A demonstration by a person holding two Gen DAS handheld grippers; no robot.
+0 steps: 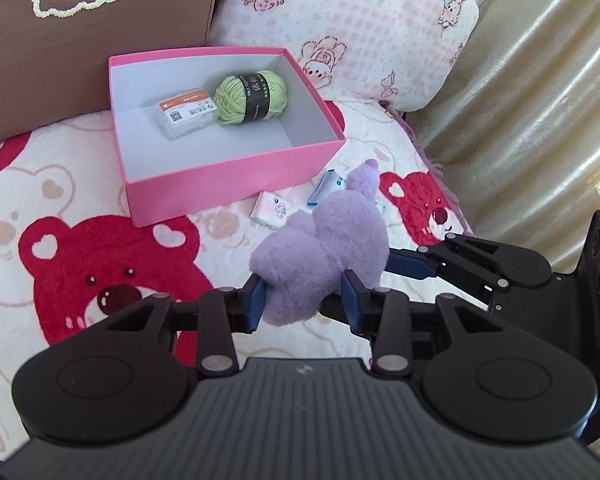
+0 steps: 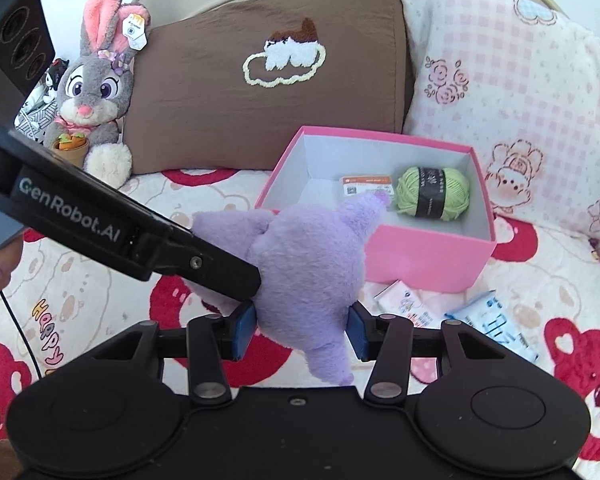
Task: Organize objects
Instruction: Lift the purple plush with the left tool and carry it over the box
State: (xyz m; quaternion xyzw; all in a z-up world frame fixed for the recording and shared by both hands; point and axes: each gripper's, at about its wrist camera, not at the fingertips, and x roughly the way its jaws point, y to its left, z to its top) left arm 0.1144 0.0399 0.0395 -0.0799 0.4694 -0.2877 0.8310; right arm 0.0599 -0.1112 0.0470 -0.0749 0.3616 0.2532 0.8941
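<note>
A purple plush toy (image 1: 324, 248) hangs above the bear-print bedspread, held from two sides. My left gripper (image 1: 303, 300) is shut on its lower body, blue pads pressed into the fur. From the right, one of the right gripper's fingers (image 1: 412, 266) reaches into the toy's side. In the right wrist view my right gripper (image 2: 300, 332) is shut on the plush toy (image 2: 308, 256), and a finger of the left gripper (image 2: 220, 268) comes in from the left. Behind stands an open pink box (image 1: 236, 176) holding green yarn (image 1: 252, 96) and a labelled clear packet (image 1: 186, 114).
A small white packet (image 1: 270, 210) and a blue-white tube (image 1: 326, 186) lie on the bedspread in front of the box. Behind it lean a brown pillow (image 2: 260, 100) and a pink checked pillow (image 2: 520, 100). A grey rabbit plush (image 2: 92, 88) sits far left. A gold curtain (image 1: 540, 100) hangs right.
</note>
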